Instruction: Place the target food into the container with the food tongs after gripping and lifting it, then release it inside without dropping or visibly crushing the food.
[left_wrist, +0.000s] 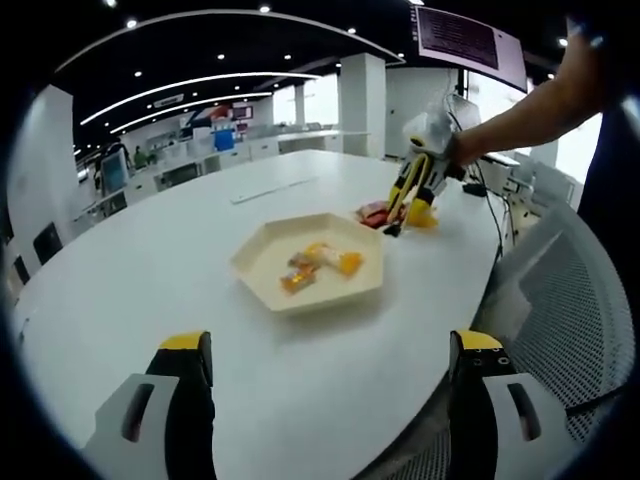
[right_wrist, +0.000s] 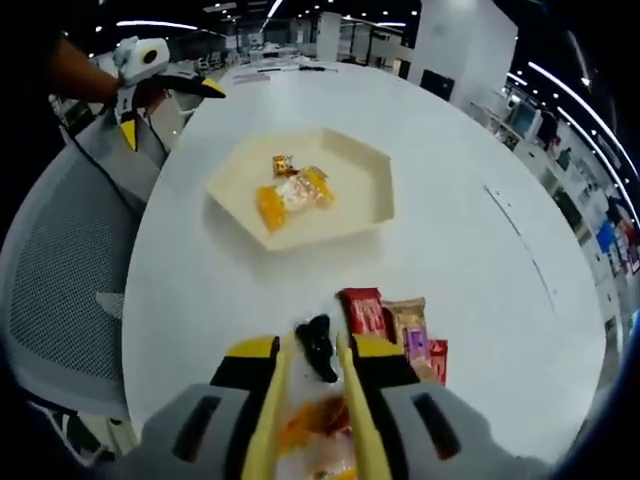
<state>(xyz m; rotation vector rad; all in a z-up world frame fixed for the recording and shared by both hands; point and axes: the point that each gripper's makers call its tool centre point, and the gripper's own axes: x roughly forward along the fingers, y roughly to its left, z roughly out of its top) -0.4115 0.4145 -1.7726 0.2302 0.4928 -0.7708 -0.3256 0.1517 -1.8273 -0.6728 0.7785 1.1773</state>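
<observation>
Holding tongs (right_wrist: 310, 400) closed, right gripper (right_wrist: 312, 375) over snacks (right_wrist: 395, 325), left gripper (left_wrist: 330, 365) wide open

White table (left_wrist: 150, 280) with hexagonal tray (left_wrist: 262, 268), snack packets (right_wrist: 395, 322)

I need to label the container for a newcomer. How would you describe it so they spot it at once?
On the big white oval table, look mid-surface for the cream hexagonal tray. Unlike the loose snack packets lying flat beside the tongs, it has raised walls and holds several wrapped snacks.
</observation>
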